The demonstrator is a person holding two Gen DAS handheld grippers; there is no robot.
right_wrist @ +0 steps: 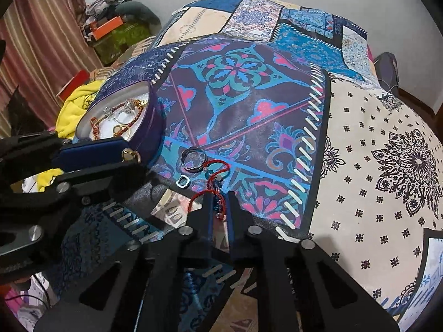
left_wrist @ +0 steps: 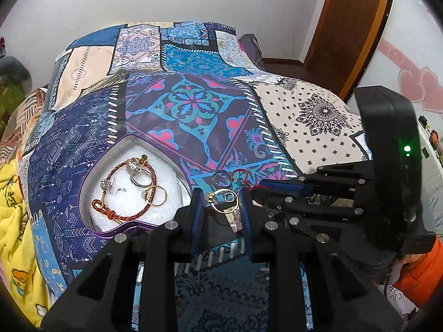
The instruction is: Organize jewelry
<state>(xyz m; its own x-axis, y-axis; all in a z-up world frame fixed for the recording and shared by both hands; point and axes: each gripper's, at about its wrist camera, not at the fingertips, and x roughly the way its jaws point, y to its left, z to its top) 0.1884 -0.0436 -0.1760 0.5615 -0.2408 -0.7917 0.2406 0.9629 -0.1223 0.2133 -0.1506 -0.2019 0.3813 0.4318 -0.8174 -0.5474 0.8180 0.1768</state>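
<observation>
— Two pieces are in hand. The left gripper (left_wrist: pixel 220 194) has its jaws narrowed on a gold ring (left_wrist: pixel 224 203). The right gripper (right_wrist: pixel 219 196) has its jaws closed on the red cord bracelet (right_wrist: pixel 218 161), whose loop lies on the quilt (right_wrist: pixel 360 138).

— And the heart-shaped box (right_wrist: pixel 151 121)?

— Left of both, open, already carrying a braided bracelet (left_wrist: pixel 121 213) and several rings on white padding.

— So how should the cord go in well?

— Lift straight up first, I'd say, until the loop and beads hang free. Otherwise it may drag the silver ring (right_wrist: pixel 185 156) and the small silver clasp (right_wrist: pixel 182 180), which lie just beside it.

— What about room to move?

— Plenty of bare quilt to the right. Leftwards it's tight: the left gripper sits between the cord and the box. Let the ring go in first, then carry the cord over the purple wall rather than against it. The bed falls away past the box, so a dropped piece could be lost.
</observation>
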